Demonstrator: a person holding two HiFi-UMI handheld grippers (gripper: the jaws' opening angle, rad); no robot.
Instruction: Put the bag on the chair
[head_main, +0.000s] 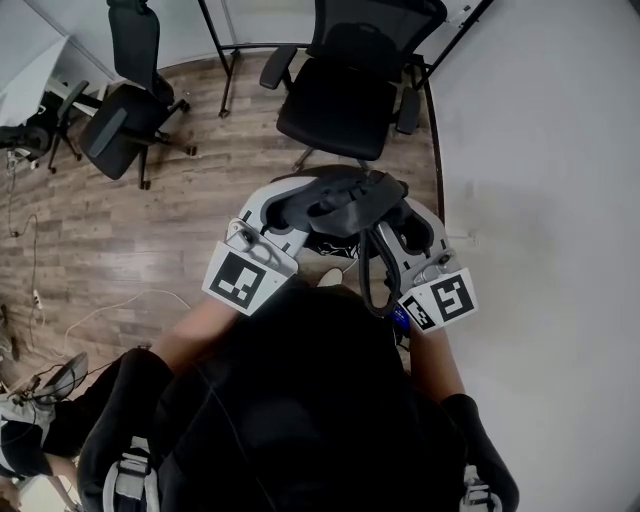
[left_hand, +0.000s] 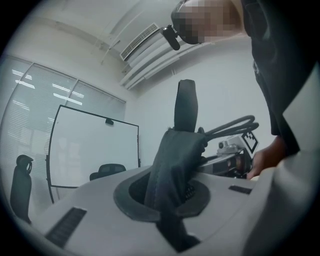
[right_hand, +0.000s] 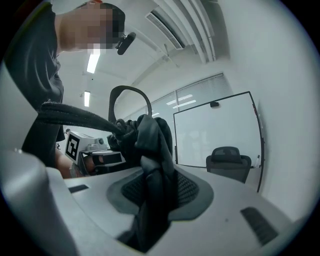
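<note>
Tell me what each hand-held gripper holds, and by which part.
Both hold the black bag: the left hand-held gripper pinches a fold of its fabric, the right hand-held gripper a bunched fold beside the strap.

Black top (head_main: 300, 400), two pale grey grippers
Just above the black top, left gripper (head_main: 285, 208) and right gripper (head_main: 405, 228) carry white cubes (head_main: 243, 280) with black square markers.

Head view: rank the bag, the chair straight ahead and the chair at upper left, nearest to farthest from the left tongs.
1. bag: centre, clamped in the left tongs themselves.
2. mesh chair: straight ahead, just past the bag.
3. second chair: upper left, well off across the wood floor.
</note>
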